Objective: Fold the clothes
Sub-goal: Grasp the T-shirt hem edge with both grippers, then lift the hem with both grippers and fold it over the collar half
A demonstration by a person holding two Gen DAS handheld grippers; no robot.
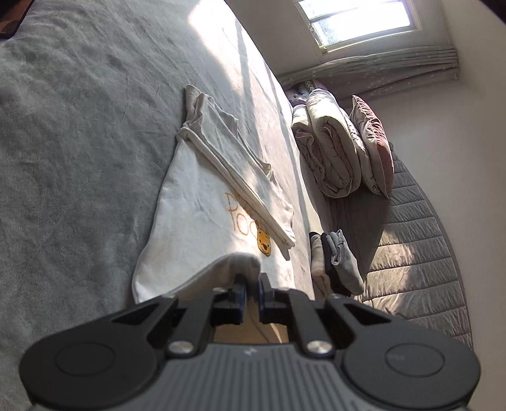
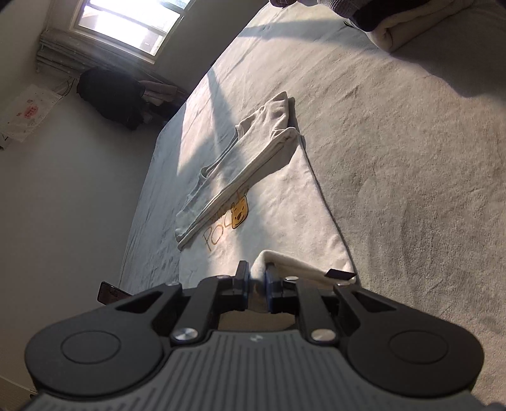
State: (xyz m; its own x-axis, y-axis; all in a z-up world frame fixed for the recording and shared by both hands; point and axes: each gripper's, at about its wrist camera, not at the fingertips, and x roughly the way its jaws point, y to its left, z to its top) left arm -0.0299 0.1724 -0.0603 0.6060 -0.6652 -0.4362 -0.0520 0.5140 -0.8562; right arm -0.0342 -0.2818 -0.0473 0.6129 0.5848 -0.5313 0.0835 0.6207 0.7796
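A white sweatshirt (image 1: 196,202) with an orange "Pooh" print and bear face (image 1: 264,243) lies on the grey bed, one sleeve (image 1: 240,177) folded diagonally across its chest. My left gripper (image 1: 251,283) is shut on the lifted bottom hem. In the right wrist view the same sweatshirt (image 2: 284,202) shows with its print (image 2: 238,215), and my right gripper (image 2: 256,275) is shut on the other hem corner, raised off the bed.
A grey blanket (image 1: 79,158) covers the bed. Folded clothes (image 1: 335,262) lie at the bed's edge, with rolled quilts and a pillow (image 1: 341,148) beyond. A dark bag (image 2: 110,95) sits under the window. A folded pale cloth (image 2: 420,28) lies at the far right.
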